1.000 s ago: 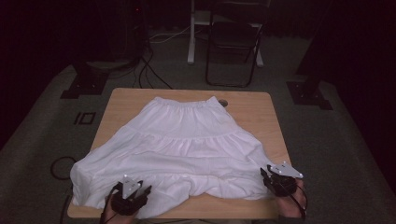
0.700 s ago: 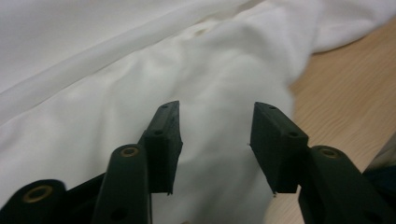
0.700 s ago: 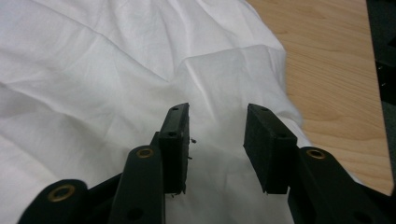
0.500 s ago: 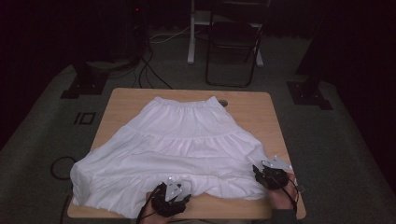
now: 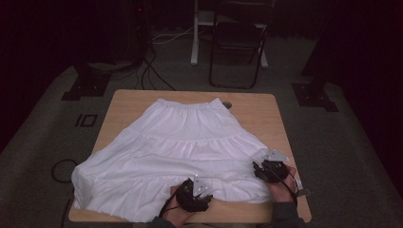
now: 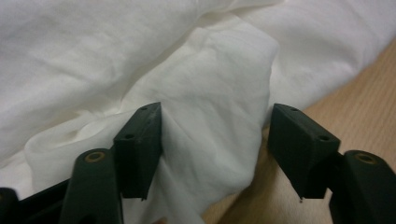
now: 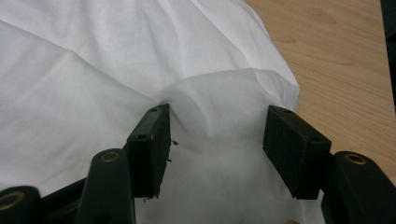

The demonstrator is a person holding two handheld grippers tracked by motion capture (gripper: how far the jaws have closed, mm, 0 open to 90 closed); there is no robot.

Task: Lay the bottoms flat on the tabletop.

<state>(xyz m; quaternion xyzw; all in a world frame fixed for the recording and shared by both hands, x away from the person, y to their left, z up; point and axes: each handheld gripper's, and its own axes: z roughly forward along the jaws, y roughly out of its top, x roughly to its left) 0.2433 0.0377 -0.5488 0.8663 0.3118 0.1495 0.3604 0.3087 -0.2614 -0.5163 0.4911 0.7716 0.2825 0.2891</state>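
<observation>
**A:** Tongs first: what do the left tongs (image 6: 212,140) and right tongs (image 7: 212,140) have hold of?

**B:** Nothing is pinched. Both pairs have just been opening and stand wide, each with a raised fold of the white skirt (image 5: 180,152) between the jaws, pads slack on the cloth.

**A:** Where does the skirt lie?

**B:** Spread flat on the worktop (image 5: 266,109), waistband at the far side, hem at the near edge by the hands.

**A:** What might go wrong?

**B:** A closing grip could catch one layer only, or the fold could slump before the jaws meet; dragging would then bunch the cloth. The hem at the near left corner already overhangs and might slide off.

**A:** Room to move?

**B:** Bare wood runs along the right side and far edge; a chair (image 5: 237,42) stands well beyond.
</observation>
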